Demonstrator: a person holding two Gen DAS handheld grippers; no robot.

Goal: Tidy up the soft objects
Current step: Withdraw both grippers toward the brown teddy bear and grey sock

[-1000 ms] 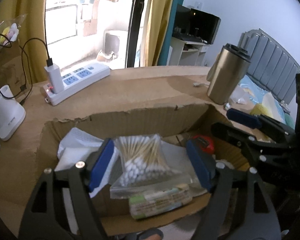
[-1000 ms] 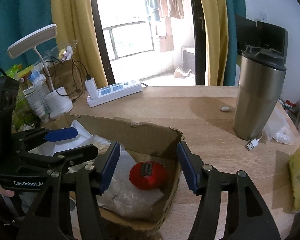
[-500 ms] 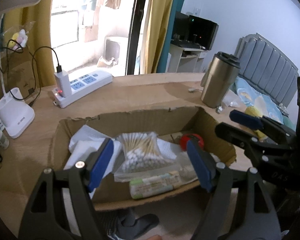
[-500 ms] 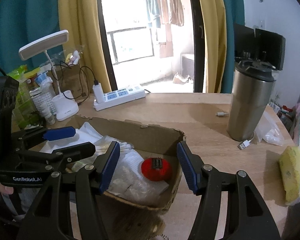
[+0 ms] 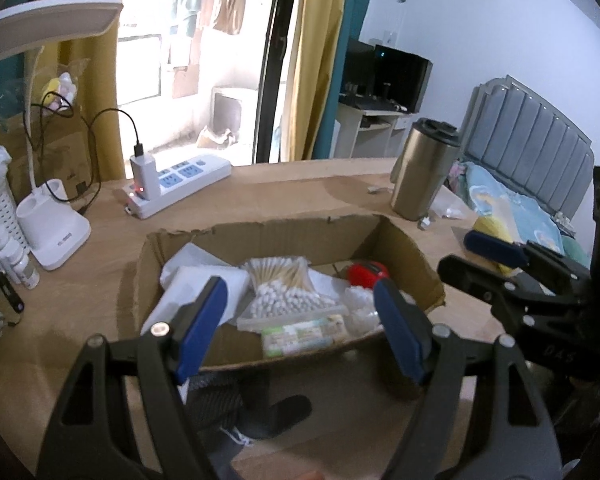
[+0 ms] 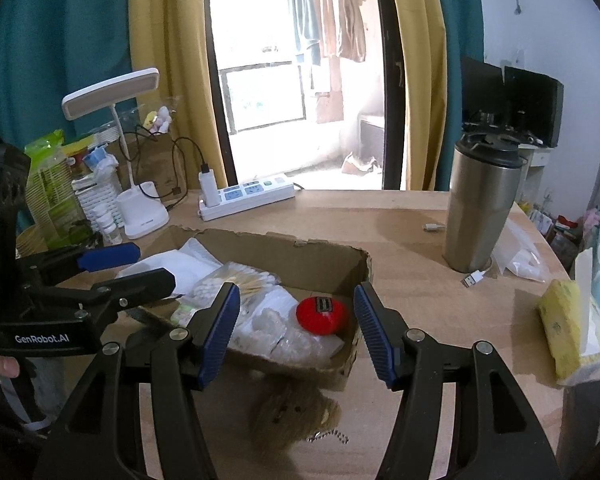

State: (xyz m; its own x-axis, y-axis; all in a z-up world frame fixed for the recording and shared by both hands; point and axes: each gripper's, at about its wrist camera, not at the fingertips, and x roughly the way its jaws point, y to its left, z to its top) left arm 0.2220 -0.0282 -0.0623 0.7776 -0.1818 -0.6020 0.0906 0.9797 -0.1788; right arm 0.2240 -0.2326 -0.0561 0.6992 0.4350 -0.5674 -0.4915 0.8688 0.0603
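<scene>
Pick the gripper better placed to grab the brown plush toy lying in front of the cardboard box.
Right. The right gripper, jaws open, has the brown plush toy just below it; the left wrist view doesn't clearly show it.

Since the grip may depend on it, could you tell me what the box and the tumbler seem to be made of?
Box: brown corrugated cardboard, matte, with torn, ragged top edges. Tumbler: apparently brushed stainless steel with a soft sheen, topped by a dark lid that looks plastic.
</scene>
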